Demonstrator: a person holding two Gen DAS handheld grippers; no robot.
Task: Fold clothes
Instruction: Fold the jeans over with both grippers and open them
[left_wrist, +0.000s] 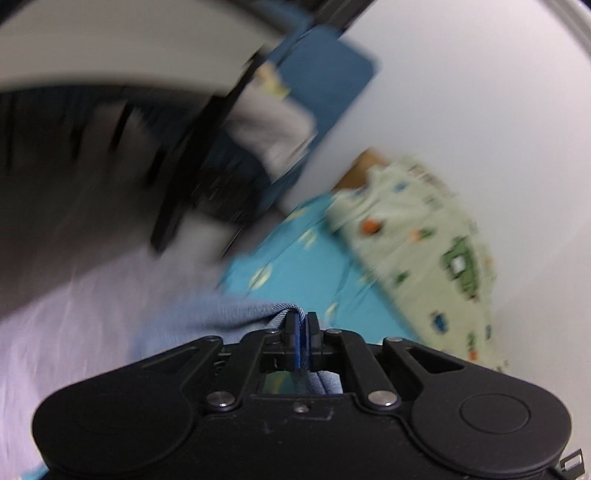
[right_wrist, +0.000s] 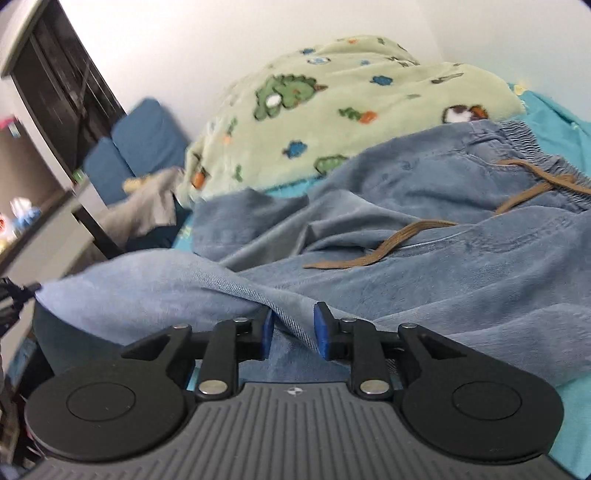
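Left wrist: left gripper (left_wrist: 303, 325) jaws pinch blue trousers (left_wrist: 236, 314).

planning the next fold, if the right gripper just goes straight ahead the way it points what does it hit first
Most likely the blue pants. The right gripper is open with a hemmed fold of that fabric already between its fingers, so it would push into the cloth at once. The green blanket lies well behind; depth is hard to judge.

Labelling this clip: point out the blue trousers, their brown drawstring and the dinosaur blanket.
blue trousers (right_wrist: 461, 266): right wrist view, front panel.
brown drawstring (right_wrist: 391, 243): right wrist view, loose cord mid-length.
dinosaur blanket (right_wrist: 332, 122): right wrist view, middle of heap.
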